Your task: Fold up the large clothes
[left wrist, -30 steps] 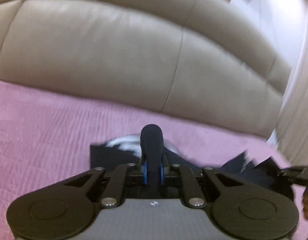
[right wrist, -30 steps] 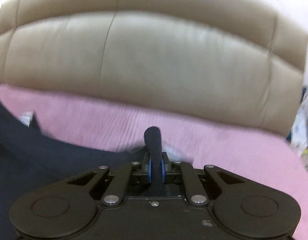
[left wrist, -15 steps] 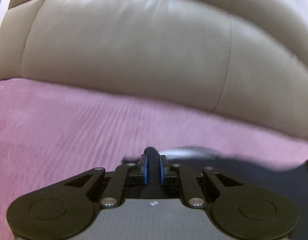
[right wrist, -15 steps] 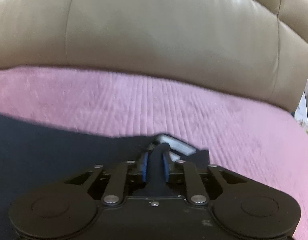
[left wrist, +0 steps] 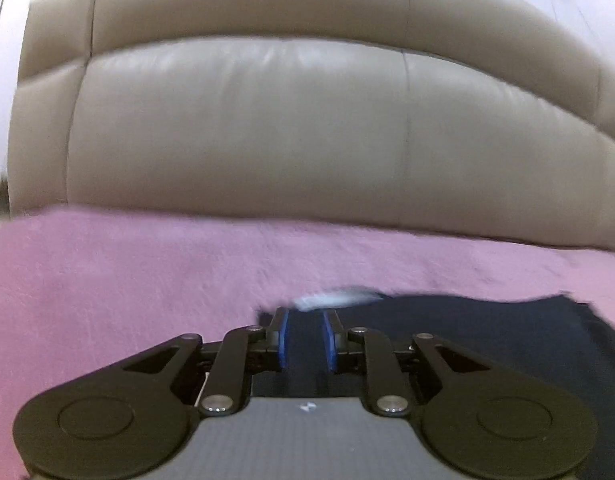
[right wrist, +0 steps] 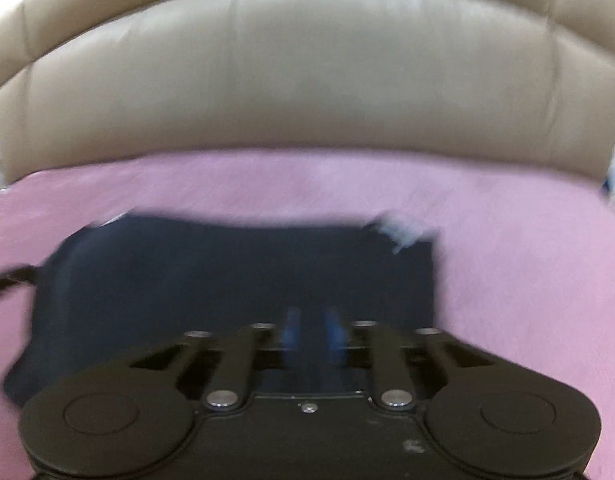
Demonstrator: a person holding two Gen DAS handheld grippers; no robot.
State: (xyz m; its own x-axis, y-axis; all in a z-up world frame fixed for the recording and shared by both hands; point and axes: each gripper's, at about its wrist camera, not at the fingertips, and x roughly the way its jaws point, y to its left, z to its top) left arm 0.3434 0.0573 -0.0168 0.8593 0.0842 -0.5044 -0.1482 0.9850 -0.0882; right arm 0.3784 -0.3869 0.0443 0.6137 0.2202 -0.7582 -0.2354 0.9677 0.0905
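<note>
Dark navy garment [right wrist: 235,280] lies flat on a pink quilted cover [right wrist: 507,280] over the sofa seat, folded to a rough rectangle, its far edge running parallel to the beige leather backrest [right wrist: 291,80] with a strip of pink between them. White patch [right wrist: 405,234] shows at the garment's far right corner in the right wrist view; a similar pale patch [left wrist: 335,300] sits at its far left corner in the left wrist view. Left hand-held gripper [left wrist: 305,338]: jaws opening, blue pads [left wrist: 282,336] clearly apart, over the garment's left corner, dark cloth visible in the gap but not pinched. Right hand-held gripper [right wrist: 312,330]: frame is motion-blurred, yet the blue pads [right wrist: 293,330] show a gap with nothing pinched; it sits over the near middle of the garment, pointing down at it. Garment's near edge is hidden under both gripper bodies.
</note>
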